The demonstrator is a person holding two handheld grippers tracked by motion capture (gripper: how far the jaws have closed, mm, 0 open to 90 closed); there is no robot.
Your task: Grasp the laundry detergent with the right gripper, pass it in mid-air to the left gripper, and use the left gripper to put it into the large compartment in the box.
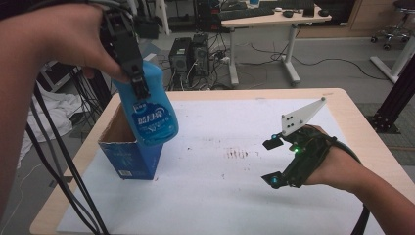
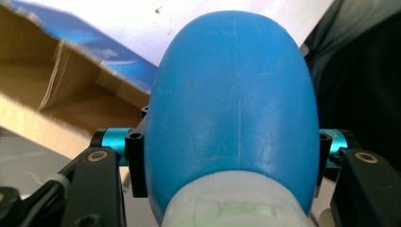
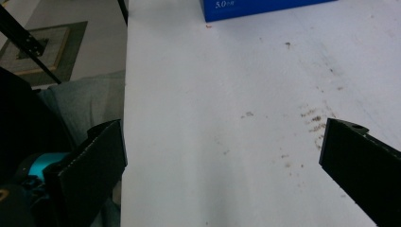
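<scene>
The left gripper [image 1: 131, 68] is clamped on a smooth blue plastic bottle [image 1: 149, 105], its black jaws pressing the rounded shoulders on either side near the top. The bottle hangs tilted, base down, with its lower end just inside the open top of a cardboard box [image 1: 128, 149] that stands at the left side of the table [image 1: 352, 122]. The box is glossy blue with white print outside and plain brown inside, its flaps raised. In the left gripper view the bottle [image 2: 234, 104] shows as a wide oval dome with a faint mould seam down the middle and a pale, whitish neck at the bottom edge; the brown inside of the box [image 2: 56, 90] lies beyond it. The table has a light wooden rim and is covered by a flat white sheet [image 1: 235, 196] speckled with small brown smudges near the centre. The right gripper [image 1: 273, 161] hovers low over the sheet, well apart from the box, its jaws spread wide with nothing between them; a grey three-cornered plate sits on top of it.
</scene>
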